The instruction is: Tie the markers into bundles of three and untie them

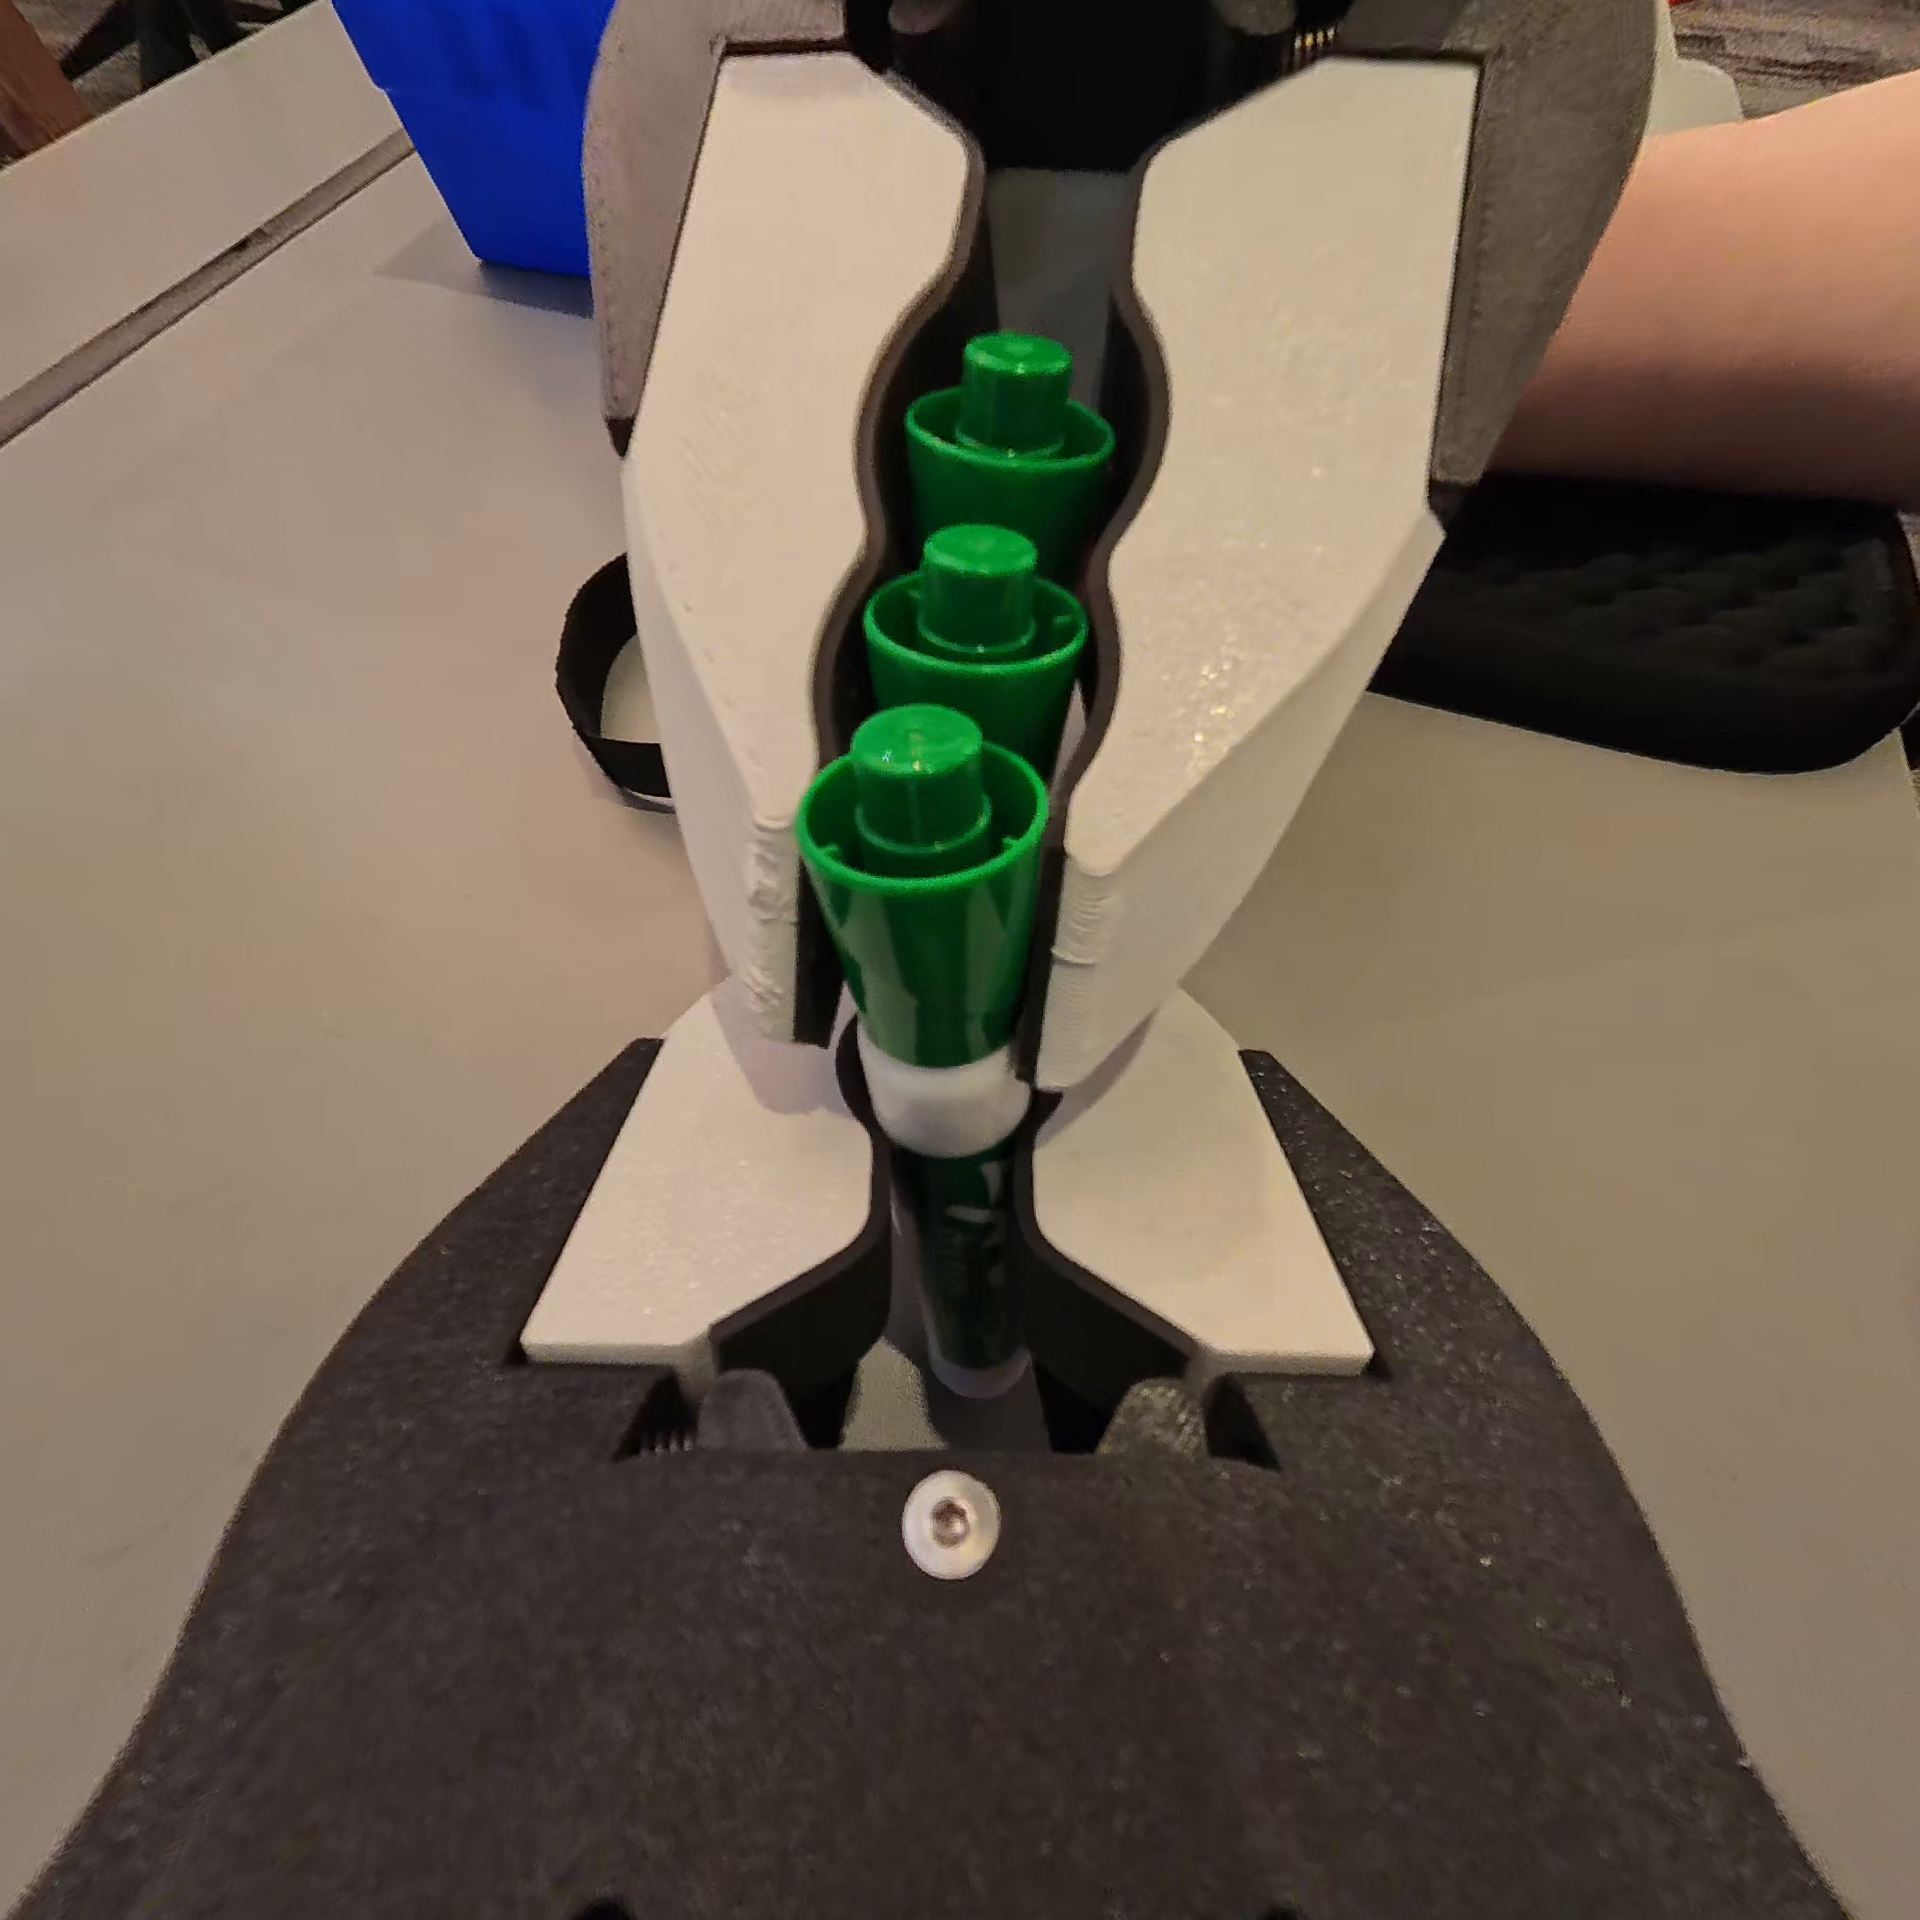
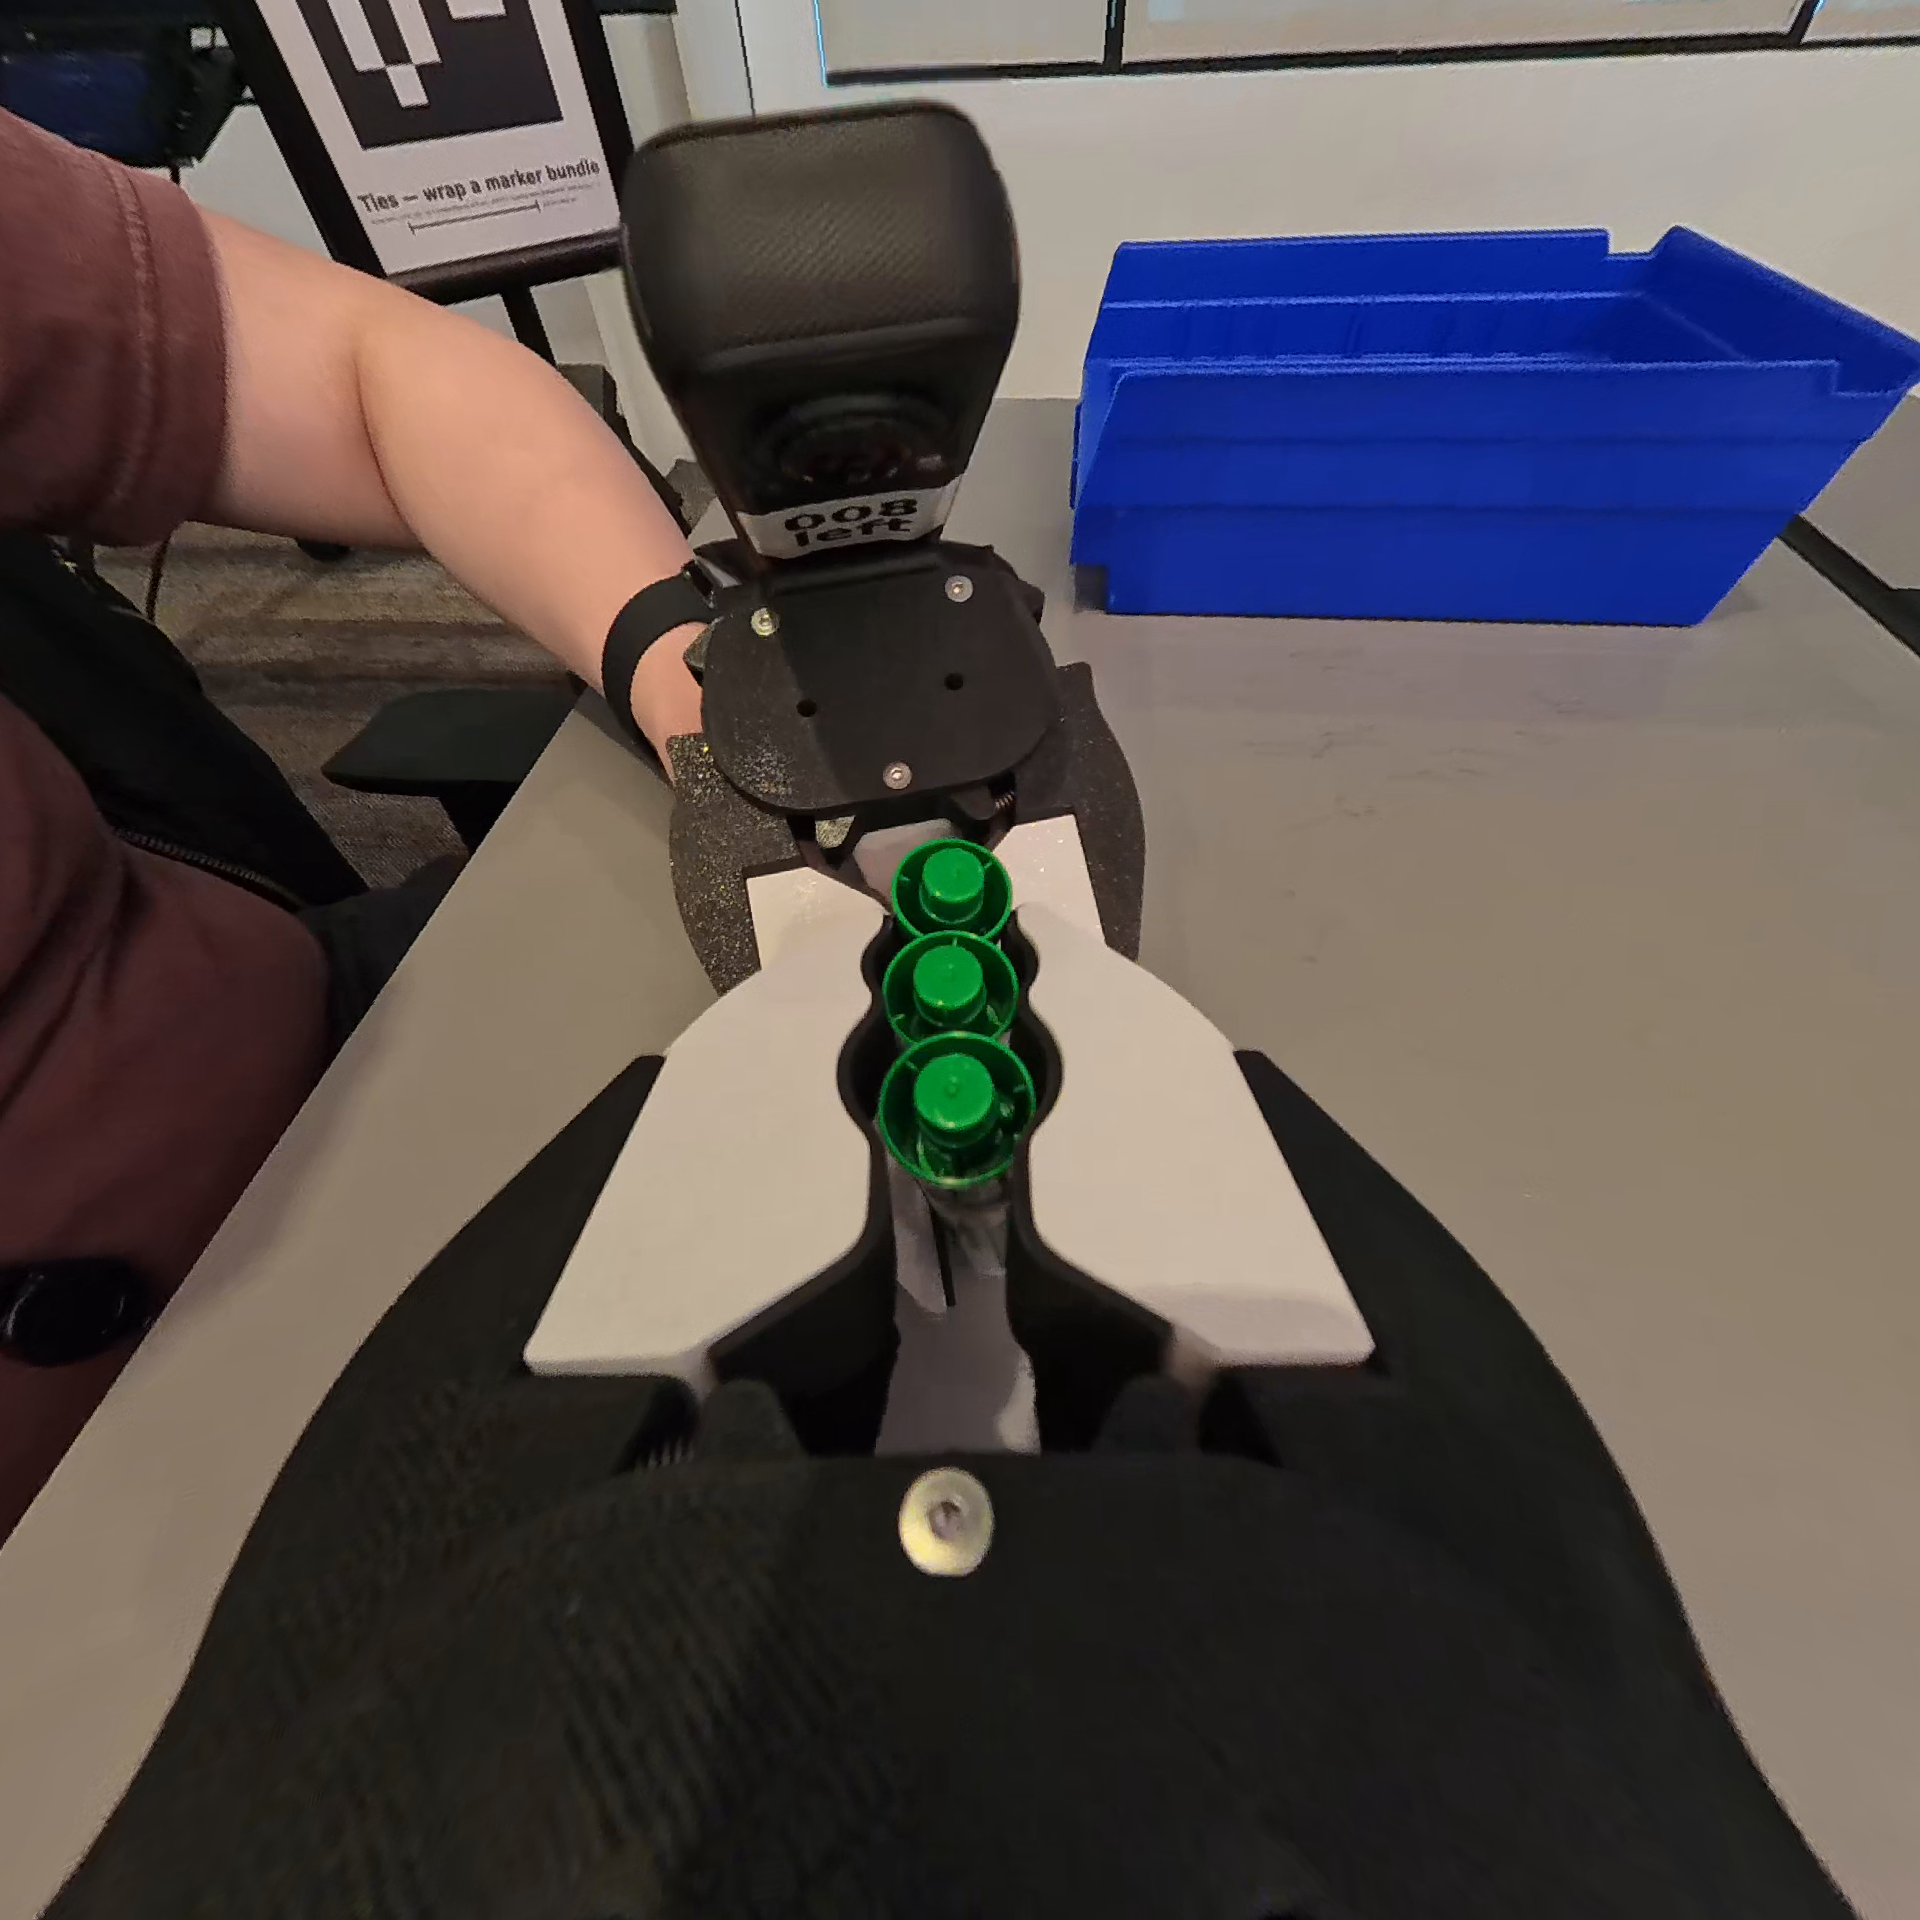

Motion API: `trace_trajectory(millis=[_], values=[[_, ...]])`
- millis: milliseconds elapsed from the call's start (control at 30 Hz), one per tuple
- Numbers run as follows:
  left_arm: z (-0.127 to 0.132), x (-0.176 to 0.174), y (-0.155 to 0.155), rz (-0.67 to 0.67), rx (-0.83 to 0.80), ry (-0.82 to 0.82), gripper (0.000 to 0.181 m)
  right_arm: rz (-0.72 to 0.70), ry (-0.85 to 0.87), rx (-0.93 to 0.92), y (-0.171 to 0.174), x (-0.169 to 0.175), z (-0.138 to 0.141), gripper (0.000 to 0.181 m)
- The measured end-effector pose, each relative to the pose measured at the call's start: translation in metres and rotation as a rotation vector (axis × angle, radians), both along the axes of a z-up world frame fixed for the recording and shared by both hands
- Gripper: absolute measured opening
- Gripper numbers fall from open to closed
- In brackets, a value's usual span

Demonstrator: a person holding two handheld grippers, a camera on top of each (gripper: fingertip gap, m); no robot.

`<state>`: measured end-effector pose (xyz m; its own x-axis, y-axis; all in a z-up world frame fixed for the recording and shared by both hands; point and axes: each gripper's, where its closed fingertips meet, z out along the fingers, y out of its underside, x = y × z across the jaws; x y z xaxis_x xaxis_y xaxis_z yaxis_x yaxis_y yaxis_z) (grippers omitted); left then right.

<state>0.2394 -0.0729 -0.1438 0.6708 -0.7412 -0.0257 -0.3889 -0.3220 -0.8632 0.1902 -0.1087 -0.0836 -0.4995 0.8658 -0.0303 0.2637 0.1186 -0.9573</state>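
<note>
Three green markers stand upright in a row, caps up, above the grey table. My left gripper is shut on their lower barrels; one dark green barrel shows between its white fingers. My right gripper comes in from the opposite side, and its wavy jaws are shut on the three caps. In the right wrist view the markers sit in the scalloped gap of my right gripper, with my left gripper just beyond. No tie shows around the markers.
A blue bin stands at the back of the table, also in the left wrist view. A black strap loop and a black padded object lie behind the right gripper. A person's arm and a sign stand are at left.
</note>
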Motion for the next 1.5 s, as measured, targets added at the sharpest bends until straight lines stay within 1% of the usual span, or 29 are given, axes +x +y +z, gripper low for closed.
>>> trace_trajectory(millis=[133, 467, 567, 633, 767, 867, 1000, 1100, 1167, 1267, 1333, 1433, 1500], values=[[-0.001, 0.000, -0.001, -0.011, -0.014, -0.006, 0.020, -0.016, 0.002, 0.036, 0.004, 0.002, 0.002, 0.019], [-0.002, 0.002, -0.002, -0.025, -0.028, 0.000, 0.020, -0.006, -0.017, 0.051, 0.005, 0.005, 0.001, 0.020], [-0.005, 0.002, -0.005, -0.044, -0.102, -0.019, 0.020, -0.010, -0.011, 0.033, 0.008, 0.005, 0.000, 0.020], [-0.006, 0.002, -0.008, -0.064, -0.158, 0.001, 0.020, -0.001, -0.009, 0.017, 0.009, 0.006, 0.001, 0.020], [0.001, -0.001, -0.008, -0.083, -0.199, 0.052, 0.020, -0.004, 0.029, -0.029, 0.012, 0.007, 0.010, 0.019], [0.002, -0.002, -0.013, -0.116, -0.337, 0.073, 0.020, -0.003, 0.031, -0.104, 0.017, 0.009, 0.012, 0.019], [0.003, -0.010, -0.021, -0.133, -0.615, 0.108, 0.020, 0.001, -0.005, -0.352, 0.030, 0.009, 0.011, 0.019], [0.005, -0.018, -0.024, -0.123, -0.762, 0.137, 0.020, 0.007, -0.011, -0.479, 0.039, 0.010, 0.013, 0.020], [0.005, -0.024, -0.025, -0.119, -0.801, 0.177, 0.019, 0.005, 0.004, -0.508, 0.043, 0.012, 0.016, 0.020], [0.010, -0.026, -0.025, -0.123, -0.810, 0.212, 0.020, 0.005, 0.015, -0.509, 0.044, 0.013, 0.019, 0.020], [0.014, -0.022, -0.025, -0.137, -0.821, 0.210, 0.019, 0.019, 0.010, -0.531, 0.042, 0.013, 0.020, 0.020], [0.017, -0.019, -0.033, -0.167, -0.900, 0.217, 0.020, 0.039, 0.001, -0.590, 0.042, 0.014, 0.021, 0.020], [0.018, -0.021, -0.032, -0.163, -0.913, 0.231, 0.020, 0.040, -0.001, -0.620, 0.044, 0.013, 0.021, 0.020]])
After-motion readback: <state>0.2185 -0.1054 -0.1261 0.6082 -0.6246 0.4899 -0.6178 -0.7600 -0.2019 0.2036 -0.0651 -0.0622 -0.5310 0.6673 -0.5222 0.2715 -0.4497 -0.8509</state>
